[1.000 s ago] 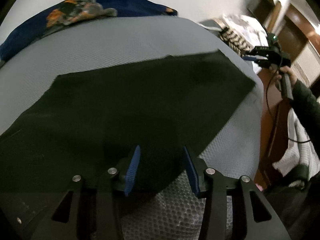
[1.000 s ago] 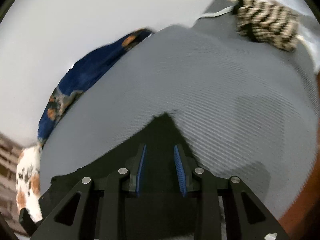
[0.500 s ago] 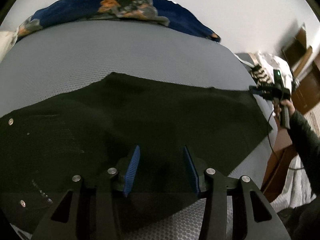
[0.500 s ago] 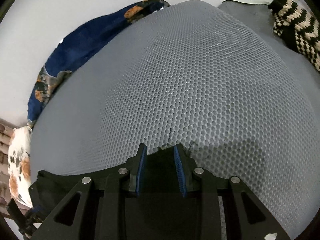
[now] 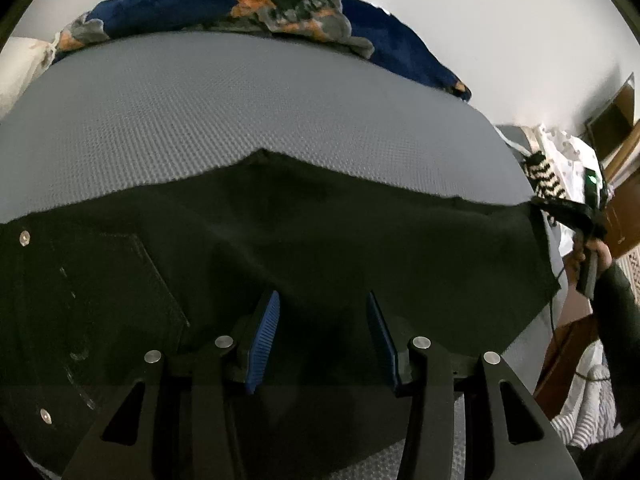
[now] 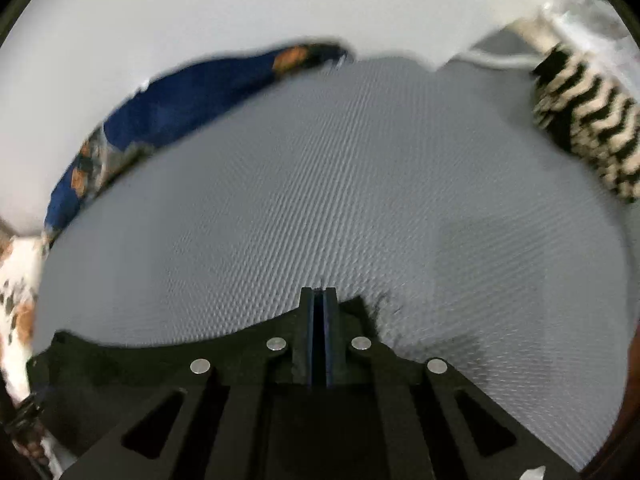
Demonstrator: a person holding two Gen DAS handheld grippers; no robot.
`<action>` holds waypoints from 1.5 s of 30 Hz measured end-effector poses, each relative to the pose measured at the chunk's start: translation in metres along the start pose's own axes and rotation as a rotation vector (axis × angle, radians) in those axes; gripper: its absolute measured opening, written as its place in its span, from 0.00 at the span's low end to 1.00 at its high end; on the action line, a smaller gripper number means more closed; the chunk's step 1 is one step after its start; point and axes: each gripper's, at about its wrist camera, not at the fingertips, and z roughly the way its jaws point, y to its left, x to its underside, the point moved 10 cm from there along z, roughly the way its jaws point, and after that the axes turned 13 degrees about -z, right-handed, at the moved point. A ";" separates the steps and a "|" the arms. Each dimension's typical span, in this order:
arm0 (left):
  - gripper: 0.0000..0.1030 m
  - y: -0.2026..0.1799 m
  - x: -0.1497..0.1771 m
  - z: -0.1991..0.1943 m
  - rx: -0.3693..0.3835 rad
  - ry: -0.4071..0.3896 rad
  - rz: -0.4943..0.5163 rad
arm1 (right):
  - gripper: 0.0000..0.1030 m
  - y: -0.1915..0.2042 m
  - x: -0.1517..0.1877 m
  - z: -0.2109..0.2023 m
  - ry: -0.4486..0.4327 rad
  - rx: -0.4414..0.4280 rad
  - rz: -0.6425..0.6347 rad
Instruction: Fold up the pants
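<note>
Black pants (image 5: 320, 240) lie spread flat on a grey mattress (image 5: 240, 100), with a back pocket and rivets at the left. My left gripper (image 5: 322, 296) hovers over the cloth's near part, its blue pads apart and nothing pinched between them. At the far right corner of the pants sits my right gripper (image 5: 538, 200), held by a person's hand (image 5: 596, 252). In the right wrist view the right gripper (image 6: 319, 290) has its pads pressed together at the edge of the pants (image 6: 100, 360), on the corner of the cloth.
A dark blue patterned blanket (image 5: 200, 4) lies along the mattress's far edge by the white wall. A black-and-cream zigzag knit (image 6: 588, 120) sits at the far right corner. Wooden furniture (image 5: 624, 184) and striped bedding stand beyond the right edge.
The right gripper's jaws have shut on the pants' corner. The left gripper slid along the pants and rolled, bringing the pocket and rivets into view.
</note>
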 end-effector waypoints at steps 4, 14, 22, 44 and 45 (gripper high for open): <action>0.45 0.008 -0.012 -0.001 -0.035 -0.045 0.003 | 0.02 -0.007 0.000 -0.003 -0.026 0.029 0.043; 0.45 0.048 -0.027 0.013 -0.109 -0.075 -0.019 | 0.07 -0.014 0.019 0.038 0.073 0.094 0.097; 0.45 0.051 -0.028 0.018 -0.111 -0.060 -0.007 | 0.31 0.013 -0.003 0.008 0.058 0.153 0.007; 0.45 0.165 -0.035 -0.076 -0.172 -0.177 -0.174 | 0.32 0.446 0.033 0.055 0.250 -0.578 -0.630; 0.45 0.167 -0.033 -0.075 -0.176 -0.172 -0.172 | 0.32 0.457 0.035 0.059 0.262 -0.588 -0.652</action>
